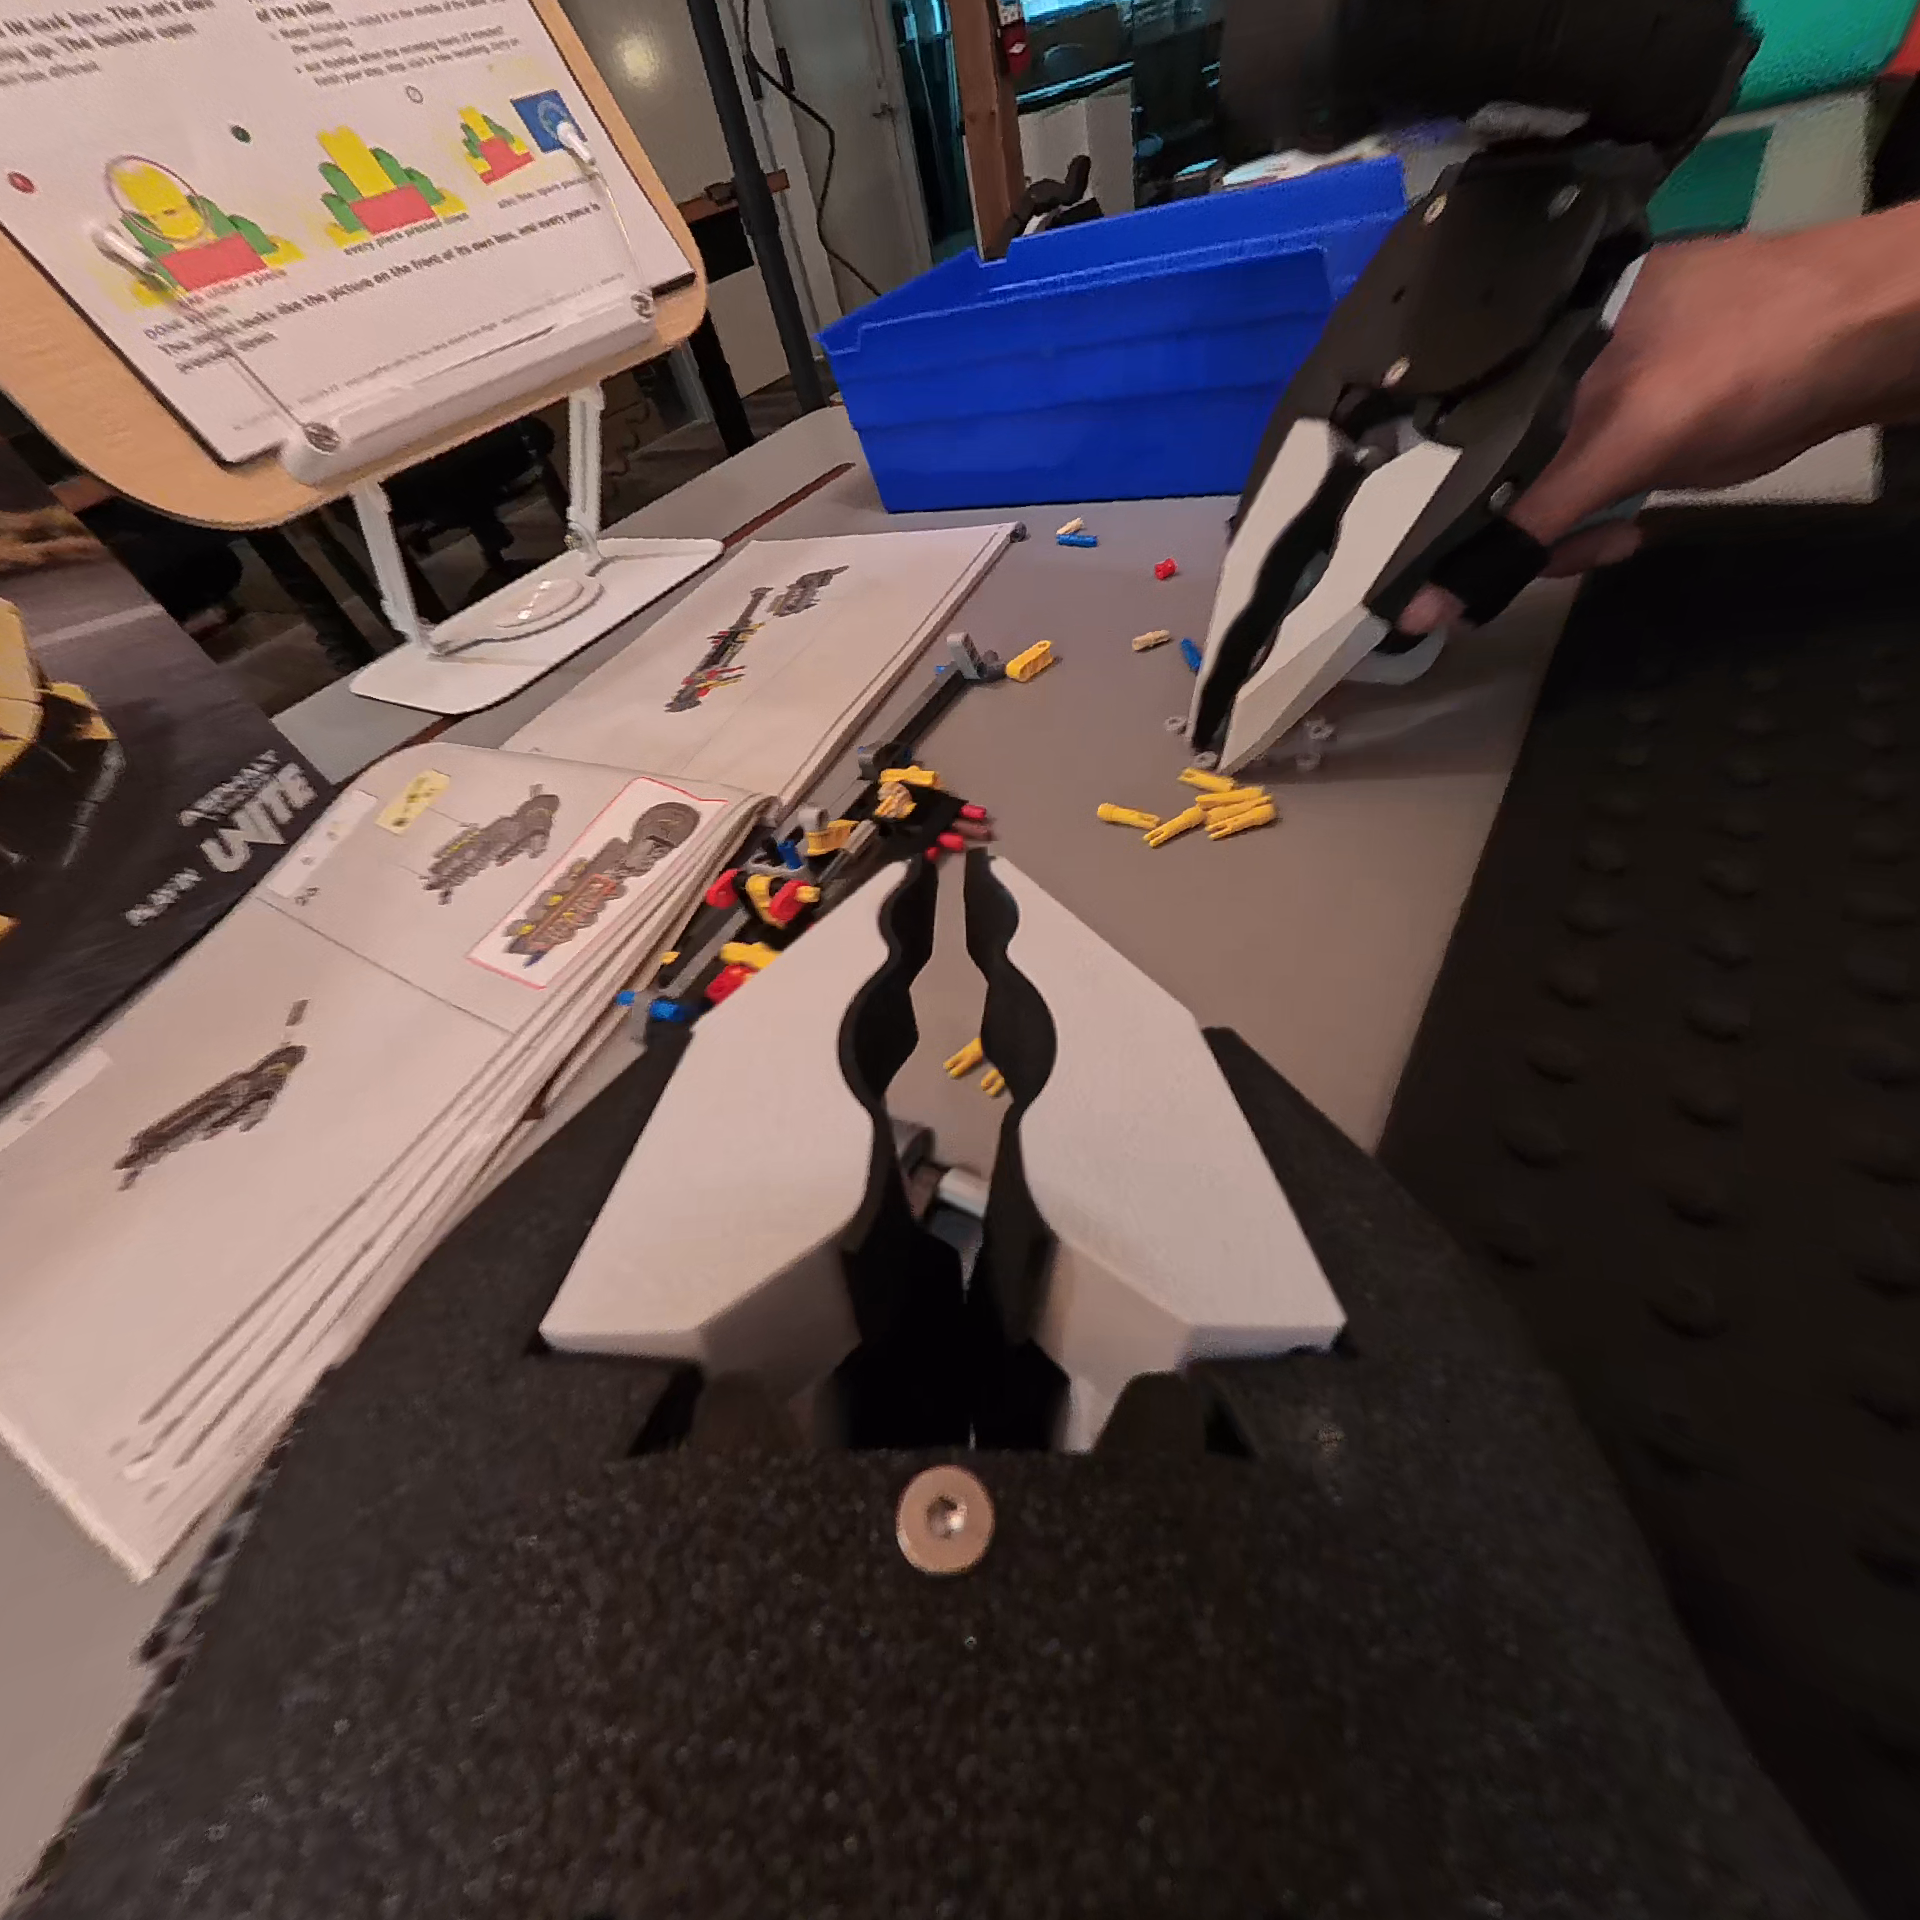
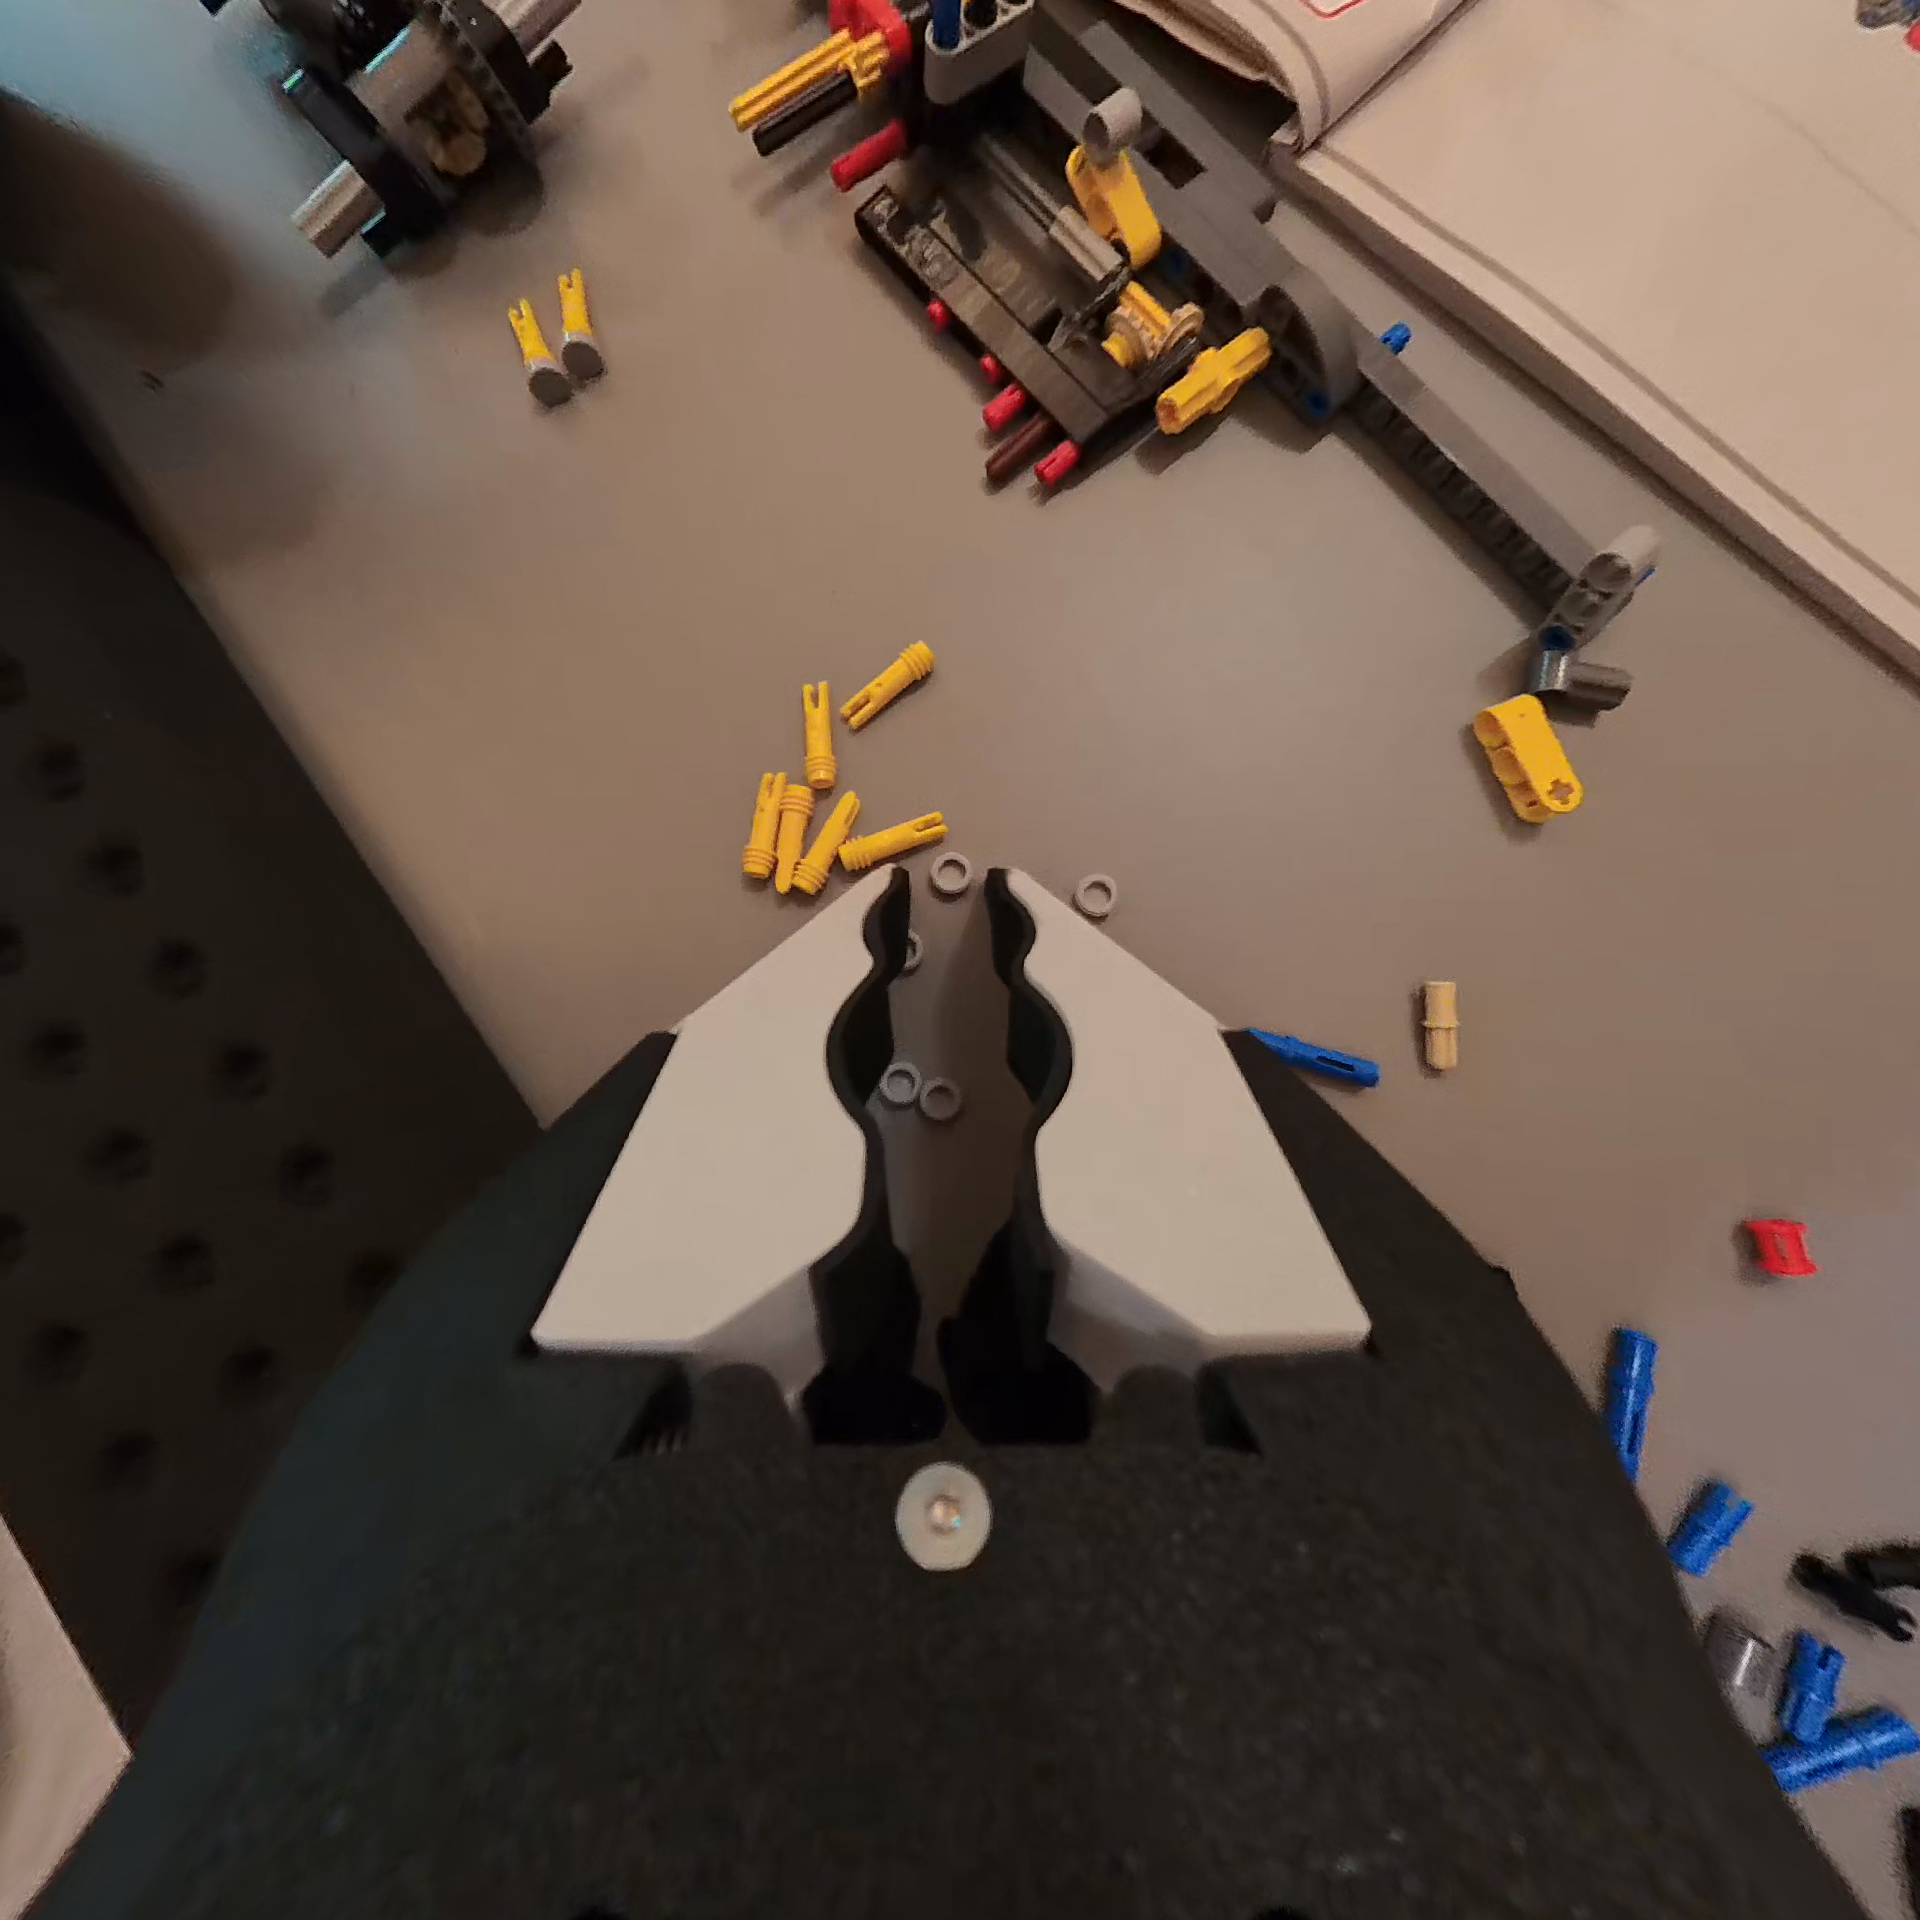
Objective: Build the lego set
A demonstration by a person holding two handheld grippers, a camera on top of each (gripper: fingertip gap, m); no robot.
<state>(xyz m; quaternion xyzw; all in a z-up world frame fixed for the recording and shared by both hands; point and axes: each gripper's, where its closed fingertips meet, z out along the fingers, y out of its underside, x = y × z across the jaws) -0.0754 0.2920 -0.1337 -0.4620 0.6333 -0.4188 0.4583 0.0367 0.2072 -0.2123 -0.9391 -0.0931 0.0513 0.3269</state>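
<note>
While small grey rings (image 2: 949, 871) lie flat, right gripper (image 2: 943, 881) jaws gape.

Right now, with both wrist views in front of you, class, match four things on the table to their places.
1. yellow pins
2. grey rings
3. tan pin
4. red piece

A. between the right hand-held gripper fingers
B. farthest right of the four
C. just left of the fingertips
D. beside a blue pin

Pairs: 1-C, 2-A, 3-D, 4-B
</note>
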